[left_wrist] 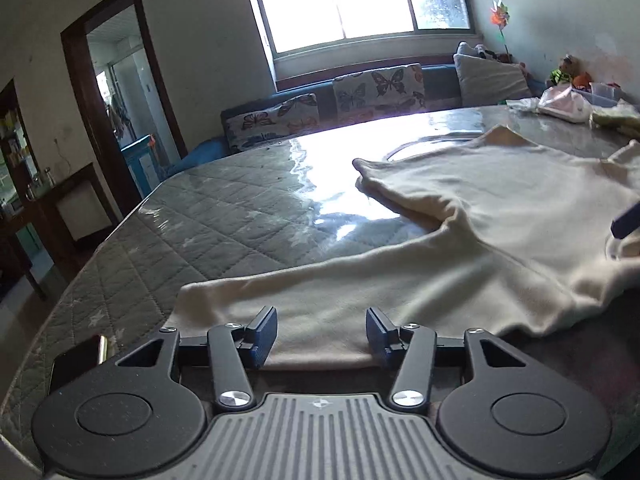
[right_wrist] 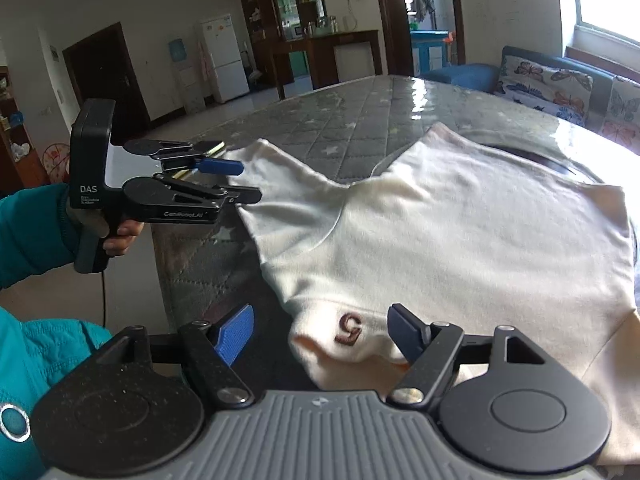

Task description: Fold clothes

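Note:
A cream long-sleeved top lies spread on a grey quilted surface under clear plastic film. Its turtleneck collar, marked with a brown "5", points toward me in the right wrist view. My right gripper is open, with that collar lying between its wide-set blue fingers. One sleeve stretches to the near left edge. My left gripper is open with the sleeve's cuff lying flat between its pads. A hand in a teal sleeve holds it.
A phone lies at the quilted surface's near left corner, beside the left gripper. A pile of other clothes sits at the far right. A sofa with butterfly cushions runs under the window beyond the far edge.

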Available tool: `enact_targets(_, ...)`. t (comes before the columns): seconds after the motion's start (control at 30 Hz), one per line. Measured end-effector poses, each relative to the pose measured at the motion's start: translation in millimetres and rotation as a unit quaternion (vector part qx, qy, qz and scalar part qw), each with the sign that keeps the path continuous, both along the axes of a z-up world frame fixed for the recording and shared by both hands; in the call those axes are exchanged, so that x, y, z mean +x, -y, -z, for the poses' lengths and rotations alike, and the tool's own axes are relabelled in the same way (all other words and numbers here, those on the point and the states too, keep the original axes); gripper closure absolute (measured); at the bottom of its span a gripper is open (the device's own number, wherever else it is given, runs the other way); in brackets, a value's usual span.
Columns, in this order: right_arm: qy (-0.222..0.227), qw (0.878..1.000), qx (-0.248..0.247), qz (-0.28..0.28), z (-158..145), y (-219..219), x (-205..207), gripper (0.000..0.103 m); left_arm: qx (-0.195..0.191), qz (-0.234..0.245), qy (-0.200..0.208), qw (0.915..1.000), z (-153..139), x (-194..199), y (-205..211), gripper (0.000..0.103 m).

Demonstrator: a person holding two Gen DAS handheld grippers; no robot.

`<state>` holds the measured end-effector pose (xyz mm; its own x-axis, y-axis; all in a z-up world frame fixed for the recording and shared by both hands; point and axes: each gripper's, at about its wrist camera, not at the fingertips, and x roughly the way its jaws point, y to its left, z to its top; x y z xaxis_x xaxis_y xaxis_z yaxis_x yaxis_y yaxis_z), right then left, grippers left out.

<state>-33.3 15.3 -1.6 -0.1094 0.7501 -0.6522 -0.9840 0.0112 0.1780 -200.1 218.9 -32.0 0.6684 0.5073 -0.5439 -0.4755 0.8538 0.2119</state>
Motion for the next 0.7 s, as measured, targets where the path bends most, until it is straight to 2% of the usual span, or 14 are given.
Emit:
enact_targets(0.13,-0.001,1.0,0.004,0.01,0.1,0.3,2.2,0.024,-0.063,0.032,0.038,0.9968,-23.7,29.1,-4.3,0.05)
enact_targets(0.23,0.003,1.0,0.01,0.022,-1.9,3.2,5.4,0.022,-0.134,0.08,0.065,0.9856,-31.0,64.4,-4.8,0.05)
enact_targets(0.3,0.005,0.999,0.015,0.034,-3.8,5.8,8.9,0.021,-0.164,0.112,0.074,0.9772,-30.4,88.9,-1.9,0.05)
enact_targets(0.4,0.005,0.998,0.021,0.06,-6.0,13.4,17.8,0.019,-0.179,0.128,0.07,0.9728,-19.3,120.1,0.1,0.05)
enact_targets(0.47,0.005,0.997,0.022,0.075,-6.7,18.5,23.1,0.019,-0.182,0.118,0.053,0.9747,-7.9,132.1,-1.3,0.051)
enact_targets(0.57,0.007,0.996,0.024,0.091,-7.6,25.5,28.6,0.018,-0.178,0.107,0.045,0.9772,5.0,125.8,-9.7,0.053)
enact_targets(0.7,0.012,0.994,0.029,0.105,-9.7,34.1,34.5,0.016,-0.18,0.101,0.048,0.9773,0.3,118.0,-13.4,0.052)
